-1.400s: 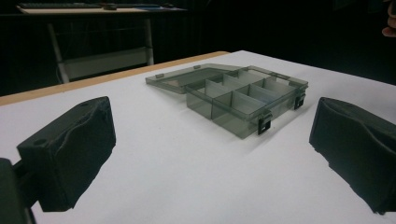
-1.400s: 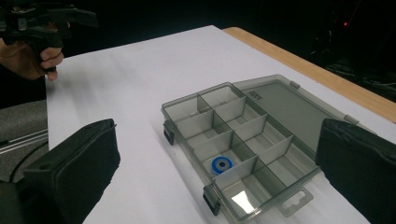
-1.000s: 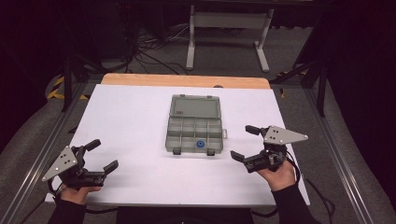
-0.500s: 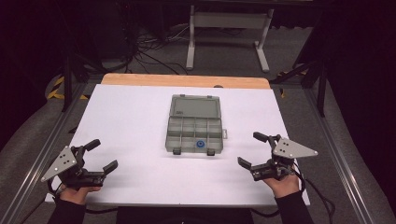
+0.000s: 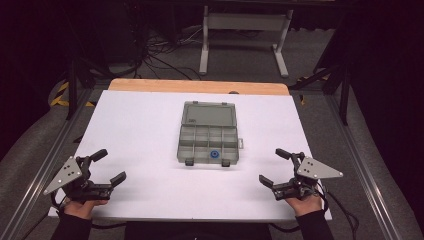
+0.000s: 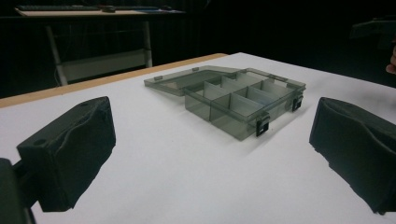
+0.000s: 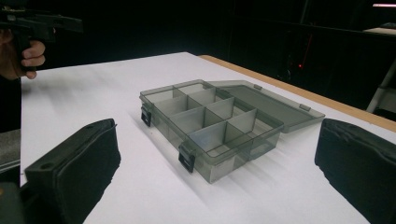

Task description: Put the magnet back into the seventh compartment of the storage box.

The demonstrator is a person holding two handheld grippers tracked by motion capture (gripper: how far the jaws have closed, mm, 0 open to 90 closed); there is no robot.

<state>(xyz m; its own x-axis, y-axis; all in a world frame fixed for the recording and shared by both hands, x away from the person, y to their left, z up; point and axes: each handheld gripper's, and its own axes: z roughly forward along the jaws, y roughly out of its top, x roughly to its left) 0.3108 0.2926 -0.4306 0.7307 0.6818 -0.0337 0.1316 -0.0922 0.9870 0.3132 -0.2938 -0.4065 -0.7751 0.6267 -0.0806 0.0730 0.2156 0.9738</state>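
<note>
Right in the middle of the white worktop point(image 5: 140, 125) you've got a smoky grey compartment box point(image 5: 208, 142), sitting flat with its lid point(image 5: 209, 114) flipped all the way back so it lies on the surface on the far side, toward the wooden edge strip point(image 5: 198, 86). From the high view the tray part is split into two rows of small compartments, and there's a little blue round thing point(image 5: 214, 154) in one of the near-row cells, just right of centre; can't tell what it actually is. Two dark latches point(image 5: 190, 161) hang off the near edge of the box. Your left claw point(image 5: 110, 167) is down at the near left corner of the worktop, jaws spread wide with nothing between them, well apart from the box. Your right claw point(image 5: 274, 166) mirrors it at the near right corner, also wide open and empty, pointed roughly in toward the middle. In the left gripper view the box point(image 6: 238, 102) sits between the two black jaws farther off, open side up, dividers clearly visible. Same deal in the right gripper view, where the box point(image 7: 212, 126) is a bit closer, latches facing you, and your left hand point(image 7: 21, 53) shows at the far upper left, wrapped around its gripper's handle. Beyond the worktop in the high view there's a white metal stand point(image 5: 245, 35) on the floor and some loose cables point(image 5: 160, 55).
</note>
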